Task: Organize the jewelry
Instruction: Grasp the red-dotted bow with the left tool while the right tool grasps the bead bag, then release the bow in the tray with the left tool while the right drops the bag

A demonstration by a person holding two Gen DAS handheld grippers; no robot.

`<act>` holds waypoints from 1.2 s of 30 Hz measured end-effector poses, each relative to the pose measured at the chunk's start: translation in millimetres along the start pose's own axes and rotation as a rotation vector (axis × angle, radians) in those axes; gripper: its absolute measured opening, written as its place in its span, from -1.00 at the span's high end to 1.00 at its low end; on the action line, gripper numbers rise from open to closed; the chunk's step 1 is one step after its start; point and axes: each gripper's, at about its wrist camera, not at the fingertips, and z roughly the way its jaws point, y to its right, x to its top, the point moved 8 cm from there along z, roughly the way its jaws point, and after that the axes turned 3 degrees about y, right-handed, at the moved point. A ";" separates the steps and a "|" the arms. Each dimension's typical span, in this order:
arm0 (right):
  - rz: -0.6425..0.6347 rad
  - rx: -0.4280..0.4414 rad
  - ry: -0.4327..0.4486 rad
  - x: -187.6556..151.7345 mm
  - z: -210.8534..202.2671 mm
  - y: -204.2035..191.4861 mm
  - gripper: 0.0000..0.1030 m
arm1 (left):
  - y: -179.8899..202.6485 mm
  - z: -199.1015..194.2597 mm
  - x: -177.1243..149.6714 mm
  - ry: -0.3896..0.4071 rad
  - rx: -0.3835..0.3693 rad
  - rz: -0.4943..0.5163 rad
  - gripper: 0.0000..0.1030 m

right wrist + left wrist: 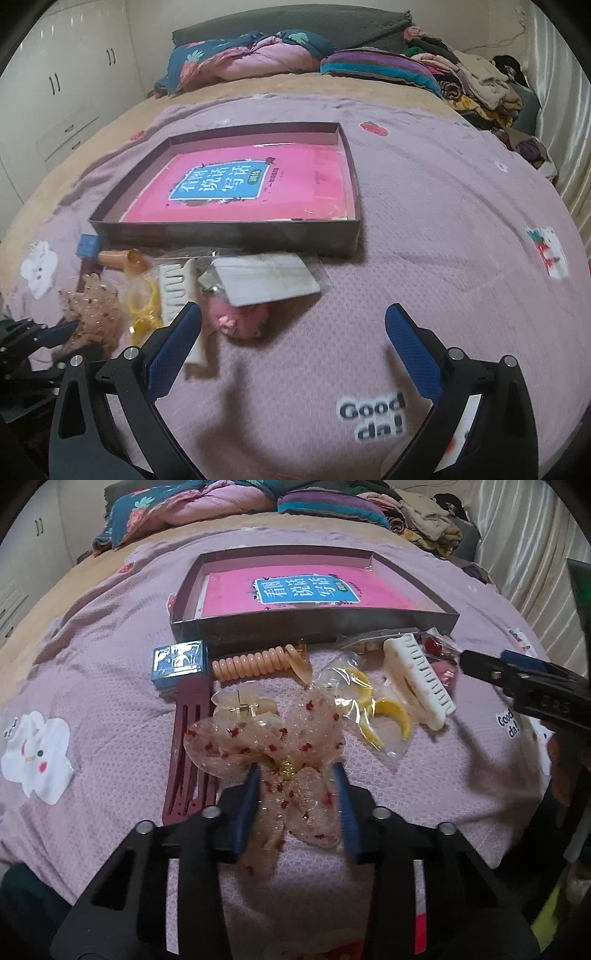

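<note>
Left wrist view: my left gripper point(297, 775) clamps the sheer bow point(266, 746); my right gripper point(295, 321) gapes empty.

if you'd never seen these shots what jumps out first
The sheer bow with red specks, in the near middle of the mauve bedspread, caught between the left gripper blue pads. Behind it, the shallow dark box holding a bright pink book.

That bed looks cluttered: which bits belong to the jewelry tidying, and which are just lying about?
For the job: sheer bow, white claw clip, coiled hair tie, bagged yellow hoops, shallow box, left gripper.

Just lying about: folded quilts, clothes pile, wardrobe.
</note>
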 end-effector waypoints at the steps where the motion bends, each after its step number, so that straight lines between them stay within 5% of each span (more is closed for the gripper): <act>1: -0.008 -0.006 -0.006 0.7 4.4 -0.2 -0.90 | -0.5 -0.4 1.0 0.003 -0.001 0.000 0.54; 10: 0.002 0.036 0.005 14.3 20.6 4.6 -0.31 | -0.6 -9.4 13.1 0.025 -0.051 -0.020 0.91; 18: -0.003 0.102 0.072 31.5 11.6 3.5 0.52 | -5.0 -17.0 22.6 0.026 -0.089 -0.058 1.00; 36: 0.221 0.146 0.128 24.9 -31.8 60.5 0.79 | -7.1 -44.5 53.7 0.079 -0.117 -0.085 1.00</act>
